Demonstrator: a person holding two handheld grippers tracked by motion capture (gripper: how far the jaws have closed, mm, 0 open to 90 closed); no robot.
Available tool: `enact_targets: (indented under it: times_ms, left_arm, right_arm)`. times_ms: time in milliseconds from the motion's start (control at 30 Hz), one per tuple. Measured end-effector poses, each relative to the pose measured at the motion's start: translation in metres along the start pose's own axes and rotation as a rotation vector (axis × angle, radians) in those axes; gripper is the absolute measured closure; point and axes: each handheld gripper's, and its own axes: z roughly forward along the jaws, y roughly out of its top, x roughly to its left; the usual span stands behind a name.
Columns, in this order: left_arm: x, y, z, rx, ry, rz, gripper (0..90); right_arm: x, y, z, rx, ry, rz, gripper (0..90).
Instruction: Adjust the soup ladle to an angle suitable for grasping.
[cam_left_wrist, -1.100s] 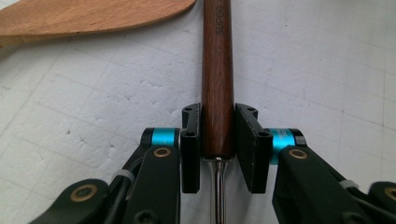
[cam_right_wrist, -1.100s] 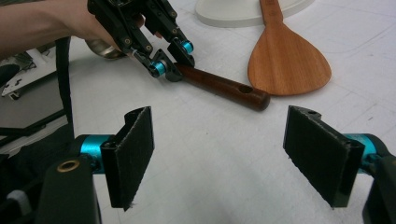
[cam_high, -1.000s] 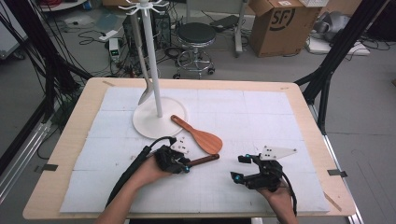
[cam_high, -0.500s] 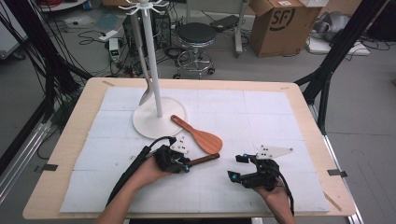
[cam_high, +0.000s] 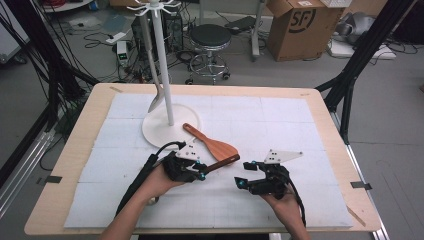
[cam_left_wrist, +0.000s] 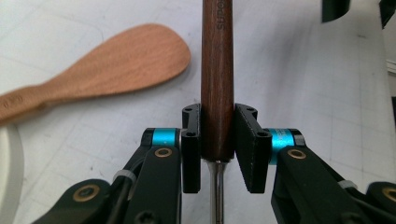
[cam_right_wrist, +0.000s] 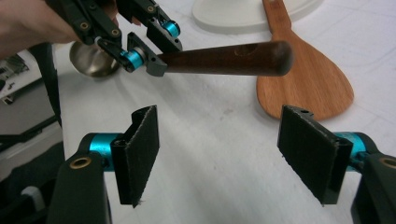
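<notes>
My left gripper (cam_high: 200, 172) (cam_left_wrist: 217, 121) is shut on the dark wooden handle (cam_high: 222, 163) (cam_left_wrist: 217, 70) of a metal utensil, holding it just above the white mat. In the right gripper view that handle (cam_right_wrist: 224, 58) points right, and the utensil's rounded metal bowl (cam_right_wrist: 91, 58) shows behind the left gripper (cam_right_wrist: 149, 58). A light wooden spatula (cam_high: 212, 145) (cam_left_wrist: 116, 70) (cam_right_wrist: 303, 79) lies flat on the mat just beyond the handle's tip. My right gripper (cam_high: 243, 174) (cam_right_wrist: 224, 140) stands open a short way right of the handle, its jaws wide apart with nothing between them.
A white rack (cam_high: 162, 75) on a round base (cam_high: 155, 135) stands at the back left of the mat, with a metal utensil (cam_high: 155, 100) hanging from a hook. A stool (cam_high: 210, 37), a cardboard box (cam_high: 295, 25) and cables are on the floor beyond the table.
My right gripper has edged left, toward the held handle. The left gripper and its utensil have hardly moved.
</notes>
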Motion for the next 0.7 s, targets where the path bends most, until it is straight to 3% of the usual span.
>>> enact_targets:
  times_ms: [133, 400, 700]
  left_arm:
    - [-0.003, 0.008, -0.003, -0.028, -0.008, 0.013, 73.2]
    - [-0.008, 0.021, -0.006, -0.067, -0.012, 0.027, 73.2]
    - [-0.012, 0.038, -0.008, -0.094, -0.019, 0.049, 73.2]
  right_arm:
    - [0.002, 0.007, 0.003, -0.03, 0.015, 0.01, 32.9]
    - [0.003, 0.013, 0.002, -0.1, 0.06, 0.086, 34.3]
    - [0.003, 0.028, -0.002, -0.176, 0.071, 0.146, 39.8]
